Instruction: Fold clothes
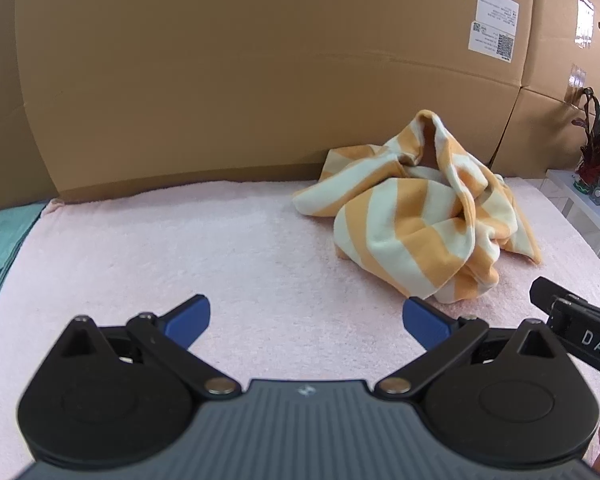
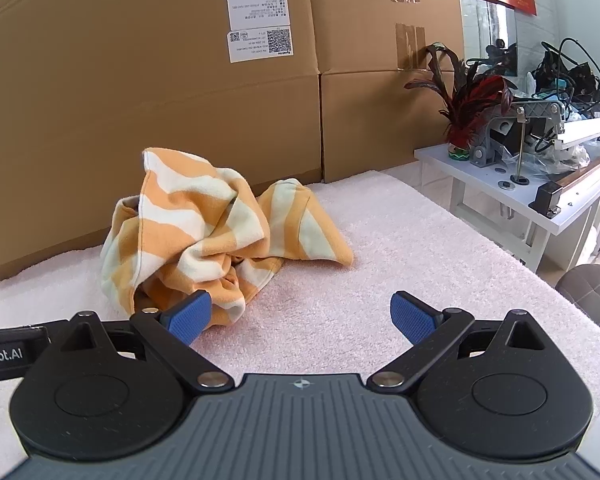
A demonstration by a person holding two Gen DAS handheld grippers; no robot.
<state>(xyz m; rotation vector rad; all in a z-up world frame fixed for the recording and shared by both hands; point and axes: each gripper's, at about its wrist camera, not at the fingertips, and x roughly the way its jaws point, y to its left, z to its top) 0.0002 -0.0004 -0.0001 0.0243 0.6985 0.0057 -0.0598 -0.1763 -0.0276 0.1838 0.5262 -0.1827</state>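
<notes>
Now, garment: crumpled heap on the pink towel, against the box.
Left hand-held gripper: wide, empty; heap at 1 o'clock.
Right hand-held gripper: wide, empty; heap at 11.
Tip: pinch an outer hem, not bunched middle.

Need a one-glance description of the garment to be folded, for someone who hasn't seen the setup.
Find the wall of big cardboard boxes and the pink towel-like cover spread in front of it. On that cover, close to the foot of the boxes, lies a crumpled garment. It is the only loose item on the cover, and its broad orange and cream stripes set it apart.
</notes>
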